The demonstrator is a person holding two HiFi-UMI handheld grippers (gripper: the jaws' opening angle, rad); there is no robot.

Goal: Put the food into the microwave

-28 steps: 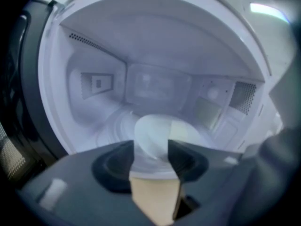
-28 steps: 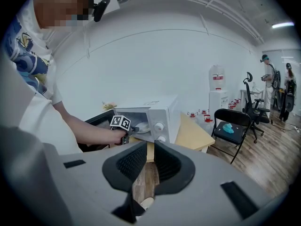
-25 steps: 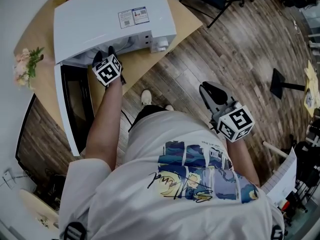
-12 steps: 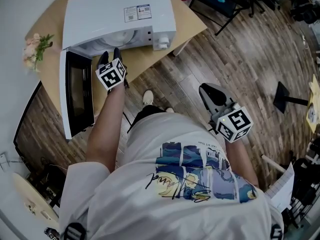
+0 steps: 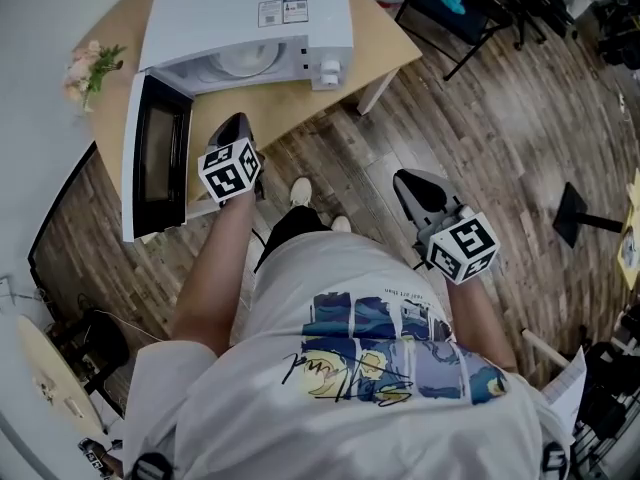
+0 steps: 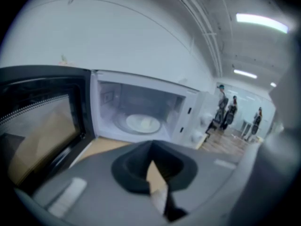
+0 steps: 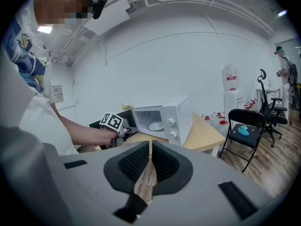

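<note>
The white microwave (image 5: 250, 18) stands on the wooden table (image 5: 385, 48) with its door (image 5: 155, 158) swung open to the left. Inside on the turntable lies a white plate with pale food (image 6: 143, 123), which also shows in the head view as the plate (image 5: 240, 61). My left gripper (image 5: 236, 128) hovers in front of the opening, clear of it. Its jaws are closing and their tips meet with nothing between them. My right gripper (image 5: 412, 190) hangs over the floor to the right, shut and empty.
A bunch of flowers (image 5: 90, 68) sits at the table's left end. A black folding chair (image 7: 244, 126) with a blue object and a water dispenser (image 7: 230, 93) stand to the right of the table. People (image 6: 228, 112) stand far off.
My left gripper has drawn back out of the microwave's mouth toward the person and its jaws have closed. The plate stays inside. The right gripper has shifted slightly.
</note>
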